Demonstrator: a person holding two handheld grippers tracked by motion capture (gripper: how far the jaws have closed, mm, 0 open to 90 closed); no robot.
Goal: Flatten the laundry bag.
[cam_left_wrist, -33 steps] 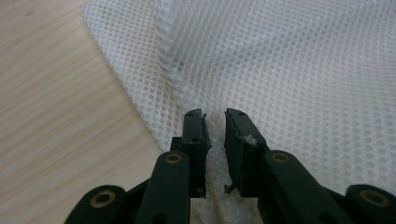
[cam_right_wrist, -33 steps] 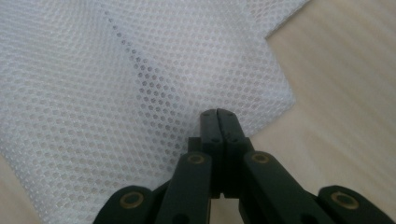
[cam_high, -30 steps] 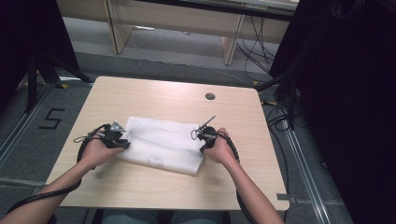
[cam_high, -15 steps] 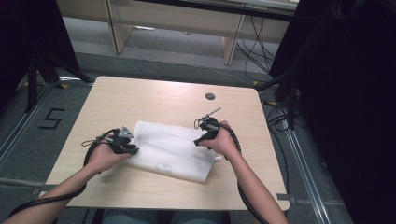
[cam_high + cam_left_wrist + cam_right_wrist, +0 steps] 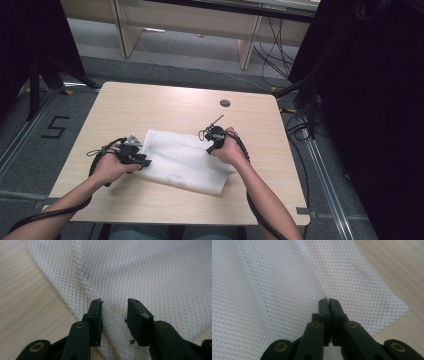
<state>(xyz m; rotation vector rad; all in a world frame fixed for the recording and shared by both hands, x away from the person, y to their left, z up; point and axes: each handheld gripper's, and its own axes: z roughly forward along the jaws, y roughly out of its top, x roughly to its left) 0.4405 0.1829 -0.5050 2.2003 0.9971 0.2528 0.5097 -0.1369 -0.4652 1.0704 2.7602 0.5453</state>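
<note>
I am pinching the mesh (image 5: 186, 162) with my right gripper (image 5: 329, 300) while my left gripper (image 5: 114, 304) is opening over it.

The white mesh is lying flat on the worktop (image 5: 165, 107), near its front middle, between my two hands. In the right gripper view the fingers (image 5: 323, 308) are pressing together on a raised fold of the mesh at its right side. In the left gripper view the fingers (image 5: 95, 312) are standing spread, having just been opening, with the mesh's left edge lying slack between them and neither pad pressing on it. In the high view the left gripper (image 5: 131, 154) is sitting at the mesh's left edge and the right gripper (image 5: 215, 136) at its far right corner.
</note>
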